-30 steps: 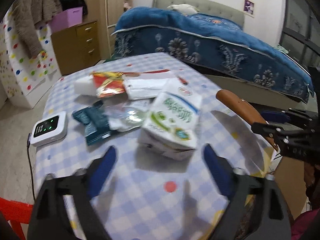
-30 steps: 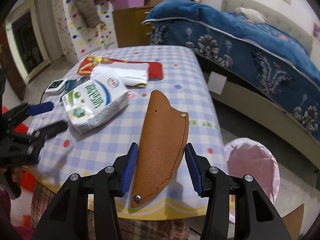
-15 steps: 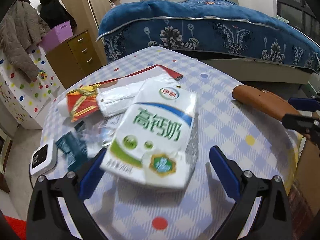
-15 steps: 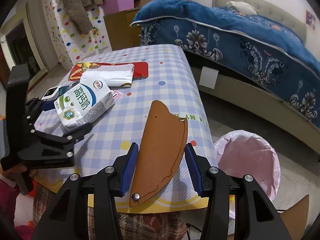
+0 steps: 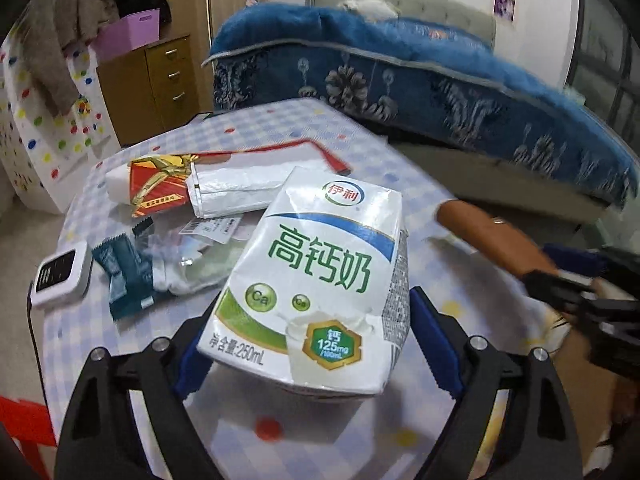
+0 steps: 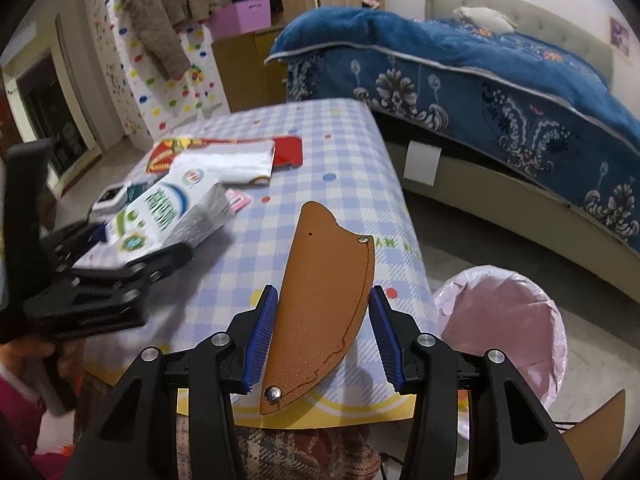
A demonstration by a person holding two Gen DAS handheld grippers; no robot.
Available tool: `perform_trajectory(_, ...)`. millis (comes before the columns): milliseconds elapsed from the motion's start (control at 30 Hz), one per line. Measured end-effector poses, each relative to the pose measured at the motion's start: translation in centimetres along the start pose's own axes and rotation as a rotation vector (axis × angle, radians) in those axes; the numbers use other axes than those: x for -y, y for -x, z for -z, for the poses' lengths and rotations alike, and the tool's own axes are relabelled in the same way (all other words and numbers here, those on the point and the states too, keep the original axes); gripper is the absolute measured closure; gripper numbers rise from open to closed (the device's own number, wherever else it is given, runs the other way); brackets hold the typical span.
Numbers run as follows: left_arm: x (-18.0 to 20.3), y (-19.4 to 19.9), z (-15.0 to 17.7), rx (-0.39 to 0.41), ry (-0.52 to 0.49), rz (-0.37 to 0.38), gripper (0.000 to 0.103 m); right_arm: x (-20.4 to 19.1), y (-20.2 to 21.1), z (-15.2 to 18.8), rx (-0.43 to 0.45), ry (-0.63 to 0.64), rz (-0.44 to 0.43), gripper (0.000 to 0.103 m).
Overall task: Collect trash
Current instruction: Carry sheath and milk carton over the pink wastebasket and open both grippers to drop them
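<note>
A white and green milk carton (image 5: 320, 280) lies on the checked table between the blue pads of my left gripper (image 5: 312, 344), whose jaws stand wide around it; contact is unclear. The carton (image 6: 172, 216) and the left gripper (image 6: 116, 272) also show in the right wrist view. My right gripper (image 6: 323, 336) straddles a flat brown leather sheath (image 6: 324, 296) at the table's near edge, jaws slightly apart from it. The sheath also shows in the left wrist view (image 5: 492, 240). A pink-lined trash bin (image 6: 504, 336) stands on the floor right of the table.
Behind the carton lie a white foil bag (image 5: 240, 188), a red packet (image 5: 156, 188), a teal wrapper (image 5: 124, 276), clear plastic (image 5: 192, 264) and a small white device (image 5: 60, 272). A blue-covered bed (image 6: 480, 80) and a wooden drawer unit (image 5: 152, 84) stand beyond.
My left gripper has moved forward until its jaws straddle the milk carton. My right gripper stays around the brown sheath, which has shifted a little toward the table's edge.
</note>
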State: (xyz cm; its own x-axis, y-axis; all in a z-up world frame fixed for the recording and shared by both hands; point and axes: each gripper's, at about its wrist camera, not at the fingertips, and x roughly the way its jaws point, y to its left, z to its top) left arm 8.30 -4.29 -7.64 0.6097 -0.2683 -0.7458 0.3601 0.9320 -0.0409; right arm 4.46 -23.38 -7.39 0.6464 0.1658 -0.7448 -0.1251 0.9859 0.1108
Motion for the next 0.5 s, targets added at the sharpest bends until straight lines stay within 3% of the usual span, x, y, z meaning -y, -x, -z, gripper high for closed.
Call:
perform_trajectory(267,3.6,3.6,-0.2,0.052,0.004,0.071,0.018,2.2,2.3,0.1,0.051,-0.073,0.008,0.056)
perform_trajectory(500,8.1,2.5,-0.5,0.033,-0.039,0.14,0.018,6.3,4.4,2.4,0.064,-0.169,0.035,0.056)
